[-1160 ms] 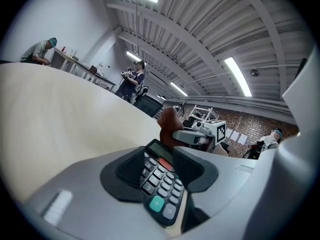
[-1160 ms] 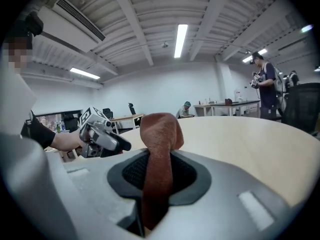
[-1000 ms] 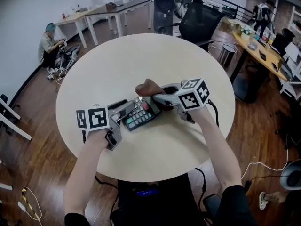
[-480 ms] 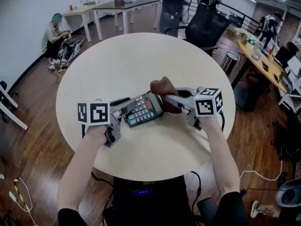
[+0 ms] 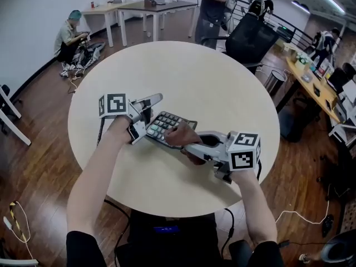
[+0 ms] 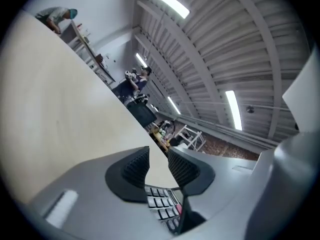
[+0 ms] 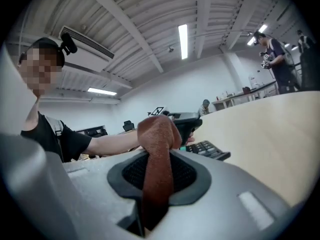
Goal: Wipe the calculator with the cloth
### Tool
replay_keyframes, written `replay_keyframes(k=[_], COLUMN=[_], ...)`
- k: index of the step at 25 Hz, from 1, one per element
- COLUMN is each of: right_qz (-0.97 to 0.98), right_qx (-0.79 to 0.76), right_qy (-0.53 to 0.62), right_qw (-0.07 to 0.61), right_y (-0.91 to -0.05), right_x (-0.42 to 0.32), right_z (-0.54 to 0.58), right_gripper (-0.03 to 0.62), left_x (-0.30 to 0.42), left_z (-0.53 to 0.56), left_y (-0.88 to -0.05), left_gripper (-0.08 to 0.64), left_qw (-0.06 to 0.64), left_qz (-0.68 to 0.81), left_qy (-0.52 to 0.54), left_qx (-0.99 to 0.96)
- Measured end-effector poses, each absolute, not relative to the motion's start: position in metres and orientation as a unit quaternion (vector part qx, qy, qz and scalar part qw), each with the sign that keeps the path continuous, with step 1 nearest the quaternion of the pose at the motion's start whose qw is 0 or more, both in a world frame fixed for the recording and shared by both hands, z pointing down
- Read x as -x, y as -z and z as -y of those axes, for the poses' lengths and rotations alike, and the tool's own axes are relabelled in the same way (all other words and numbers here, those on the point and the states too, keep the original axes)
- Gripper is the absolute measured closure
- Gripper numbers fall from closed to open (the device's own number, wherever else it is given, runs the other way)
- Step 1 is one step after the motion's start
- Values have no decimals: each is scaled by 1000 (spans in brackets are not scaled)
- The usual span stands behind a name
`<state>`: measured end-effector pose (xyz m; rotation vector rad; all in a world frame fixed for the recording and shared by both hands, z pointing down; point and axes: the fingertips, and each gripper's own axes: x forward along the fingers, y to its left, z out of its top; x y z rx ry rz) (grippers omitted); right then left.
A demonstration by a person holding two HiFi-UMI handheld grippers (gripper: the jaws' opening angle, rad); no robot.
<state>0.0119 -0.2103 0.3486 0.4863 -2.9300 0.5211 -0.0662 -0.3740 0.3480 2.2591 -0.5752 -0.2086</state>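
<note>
The calculator (image 5: 164, 125) is near the middle of the round table (image 5: 211, 77), with one end deep between the jaws of the left gripper (image 5: 151, 107). These jaws have just been closing, but their pads are narrowly apart. The right gripper (image 5: 189, 149) is clamped on the brown cloth (image 5: 178, 137), which touches the calculator's keys.

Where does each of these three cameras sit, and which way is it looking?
Head view: on the person's head, facing steeply down at the table and calculator; shows left forearm, right forearm, left gripper, right gripper.
Left gripper view: rides that gripper, looks along its jaws, which have just been closing; pads apart, nothing between, calculator keys below.
Right gripper view: rides that gripper, looking along jaws shut on the cloth toward the left forearm.
Shared: all three see calculator and table.
</note>
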Motion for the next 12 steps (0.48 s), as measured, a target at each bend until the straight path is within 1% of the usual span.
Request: replay_keyframes(k=[2,4,7,9,10,12], right_qz=[968,955,933,927,927,929], right_qx=[-194,-257,-323,-328,-321,-299], right_qy=[-156,-146,-160,-179,-187,-202], right_qw=[42,21,9,34,55,88], right_y=[-333,-323,-327,-340,-349,-361], right_x=[-26,-60,-97,-88,-76,-54], right_z=[224,257,312,335,340,335], right_gripper=[508,508,508,508,508,508], left_x=[88,100,97,79,72,65], left_z=[362,331,294,276,273,276], left_y=[-333,-316,-331,-352,-357,-361], left_gripper=[457,457,459,457,479,465], left_qw=[388,398,436,457,462,455], left_qz=[223,204,209,208,213,223], left_qy=[111,131,108,70,57,41], left_qx=[-888,-885,-869,-862,-859,-861])
